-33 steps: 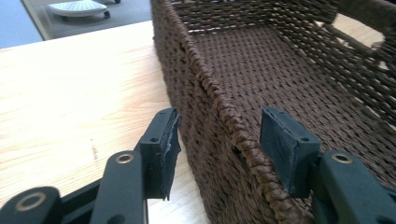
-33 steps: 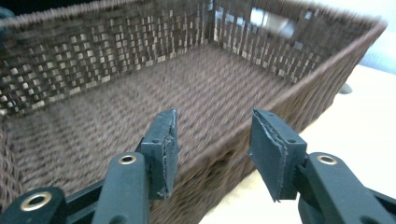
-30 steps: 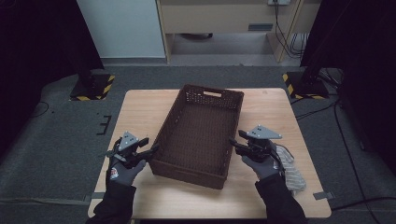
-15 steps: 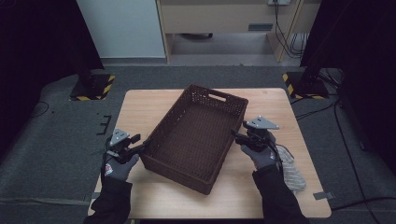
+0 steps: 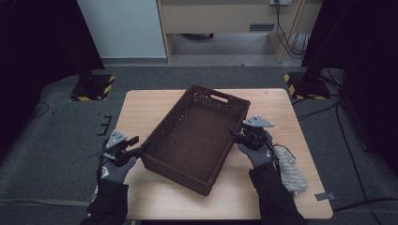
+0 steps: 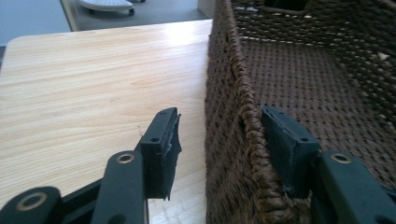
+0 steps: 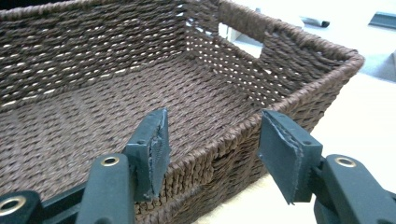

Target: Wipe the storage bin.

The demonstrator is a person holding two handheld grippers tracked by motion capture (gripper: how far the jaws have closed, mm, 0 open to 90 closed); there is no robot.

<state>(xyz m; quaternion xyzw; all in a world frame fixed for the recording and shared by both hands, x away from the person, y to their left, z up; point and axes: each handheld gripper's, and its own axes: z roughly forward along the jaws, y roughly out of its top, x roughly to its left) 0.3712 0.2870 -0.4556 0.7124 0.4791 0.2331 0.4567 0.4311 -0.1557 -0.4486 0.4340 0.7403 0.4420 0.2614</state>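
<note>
A dark brown woven basket lies empty and askew on the wooden table, its handle end far right. My left gripper is at the basket's near-left corner. In the left gripper view the basket wall stands between the jaws of the left gripper; one jaw touches the rim and the other is a gap away. My right gripper is at the right long side. In the right gripper view the open right gripper straddles the basket rim, one jaw inside and one outside.
A pale grey rope-like bundle lies on the table behind my right hand, near the right edge. Bare wood lies left of and in front of the basket. Grey carpet and yellow-black striped stand bases surround the table.
The basket has turned clockwise, its far end swinging right and its near end left. My left hand has drawn back toward the near-left; my right gripper has moved forward.
</note>
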